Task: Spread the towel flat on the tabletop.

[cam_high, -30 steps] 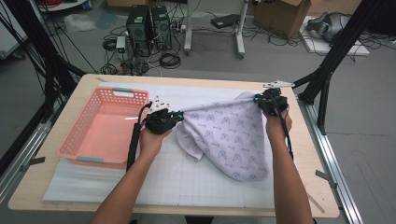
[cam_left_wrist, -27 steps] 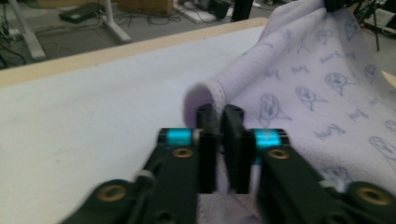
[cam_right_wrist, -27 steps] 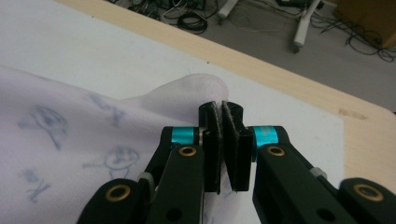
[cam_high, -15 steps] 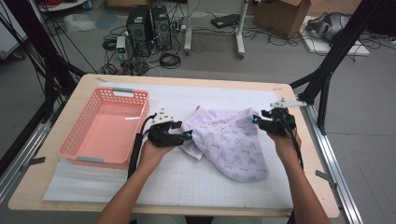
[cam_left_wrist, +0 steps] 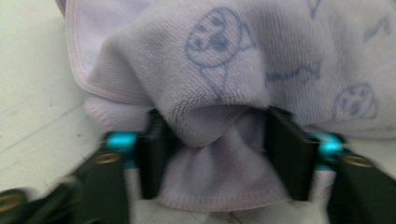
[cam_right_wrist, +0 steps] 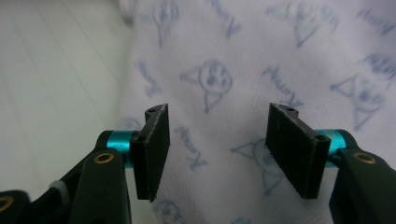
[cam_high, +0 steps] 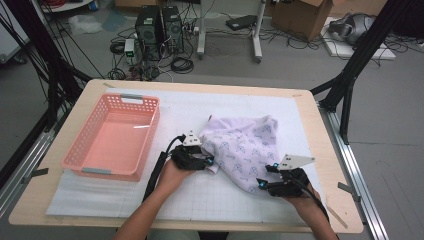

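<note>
From above, your bench (cam_high: 320, 150) is a pale wooden top under a white gridded mat (cam_high: 200, 195), standing on a grey floor with computer towers (cam_high: 160, 25), loose cables and a cardboard box (cam_high: 300, 15) behind it. A pink basket (cam_high: 112, 135) sits on the mat's left side, and the lilac printed towel (cam_high: 242, 145) lies crumpled right of centre. A second ago you held the towel stretched up between both hands; it now lies slumped on the mat, and both hands have come down and nearer to you. Your left tongs (cam_high: 209, 162) meet the towel's left edge, and your right tongs (cam_high: 262, 184) sit at its near right edge. The left gripper view adds what the high view cannot: a rolled fold of towel (cam_left_wrist: 215, 135) bulges between the left tongs (cam_left_wrist: 219, 154), whose jaws have just been closing and stand half apart, touching the cloth at either side without visibly pinching it. In the right gripper view, the right tongs (cam_right_wrist: 219, 149) have just been opening and stand apart above the flat towel (cam_right_wrist: 280, 56), gripping nothing, with the mat (cam_right_wrist: 51, 93) at the left.
</note>
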`<state>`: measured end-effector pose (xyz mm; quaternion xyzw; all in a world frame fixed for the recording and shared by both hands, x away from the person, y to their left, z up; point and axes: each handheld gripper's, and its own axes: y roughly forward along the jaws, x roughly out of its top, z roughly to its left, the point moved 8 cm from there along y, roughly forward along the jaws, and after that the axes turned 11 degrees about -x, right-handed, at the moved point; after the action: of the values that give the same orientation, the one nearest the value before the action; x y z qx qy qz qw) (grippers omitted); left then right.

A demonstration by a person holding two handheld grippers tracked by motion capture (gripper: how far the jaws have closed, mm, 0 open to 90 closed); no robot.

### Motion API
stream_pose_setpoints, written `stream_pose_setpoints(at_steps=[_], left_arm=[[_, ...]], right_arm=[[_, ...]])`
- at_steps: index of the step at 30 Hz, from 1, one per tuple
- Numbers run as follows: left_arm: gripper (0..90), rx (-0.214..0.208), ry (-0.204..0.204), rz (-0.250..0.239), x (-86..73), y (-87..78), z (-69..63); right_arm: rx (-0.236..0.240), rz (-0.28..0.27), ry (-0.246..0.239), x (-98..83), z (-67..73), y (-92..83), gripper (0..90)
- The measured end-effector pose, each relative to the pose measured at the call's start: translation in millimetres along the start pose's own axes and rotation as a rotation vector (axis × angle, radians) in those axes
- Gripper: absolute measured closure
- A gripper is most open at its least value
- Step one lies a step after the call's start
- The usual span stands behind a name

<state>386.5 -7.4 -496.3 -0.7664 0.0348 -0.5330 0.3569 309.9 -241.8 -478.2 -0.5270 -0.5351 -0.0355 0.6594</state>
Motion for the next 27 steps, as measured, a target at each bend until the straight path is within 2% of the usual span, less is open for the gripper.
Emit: stream_pose_setpoints(at_steps=[1, 2, 3, 5, 7, 9, 10, 13, 16, 18, 20, 23, 27], left_arm=[[64.9, 0.026, 0.020, 0.005, -0.2, -0.7, 0.5], [73.8, 0.014, 0.009, -0.005, 0.5, -2.6, -0.2], [76.8, -0.001, 0.001, -0.006, 0.5, -4.5, -0.6], [79.4, -0.018, -0.001, -0.007, 0.0, -9.3, -1.9], [80.4, -0.029, -0.002, -0.013, 0.0, -14.4, -5.1], [80.6, -0.044, 0.007, -0.027, -1.6, -20.2, -10.0], [80.6, -0.053, 0.007, -0.028, -3.8, -22.5, -12.6], [80.5, -0.076, 0.010, -0.036, -11.5, -28.3, -18.3], [80.4, -0.098, 0.010, -0.051, -16.8, -31.6, -22.3], [80.3, -0.104, 0.009, -0.056, -19.3, -31.8, -23.3], [80.3, -0.109, 0.008, -0.060, -20.1, -31.6, -23.8], [80.3, -0.114, 0.006, -0.067, -19.5, -32.3, -24.5], [80.3, -0.126, 0.010, -0.073, -20.8, -33.6, -24.3]], right_arm=[[-0.010, 0.029, -0.015, -4.6, 1.8, 5.3, 43.6], [-0.008, 0.058, -0.030, -8.3, 3.2, 10.1, 51.4], [-0.015, 0.074, -0.041, -10.5, 3.8, 13.0, 57.3], [-0.007, 0.063, -0.040, -9.7, 3.1, 13.1, 73.2], [-0.003, 0.053, -0.040, -7.4, 1.6, 10.1, 80.2], [0.013, 0.018, -0.018, -1.2, -1.1, 4.0, 81.0], [0.028, -0.013, 0.012, 4.1, -3.8, -0.8, 81.0], [0.033, -0.112, 0.098, 26.0, -18.4, -14.4, 80.5], [-0.006, -0.166, 0.140, 51.0, -36.5, -18.4, 80.2], [-0.033, -0.189, 0.162, 68.8, -48.3, -14.0, 84.0], [-0.053, -0.189, 0.184, 85.5, -58.9, -4.1, 84.3], [-0.082, -0.161, 0.169, 104.7, -67.8, 17.3, 86.1], [-0.105, -0.109, 0.144, 119.8, -74.1, 47.5, 87.0]])
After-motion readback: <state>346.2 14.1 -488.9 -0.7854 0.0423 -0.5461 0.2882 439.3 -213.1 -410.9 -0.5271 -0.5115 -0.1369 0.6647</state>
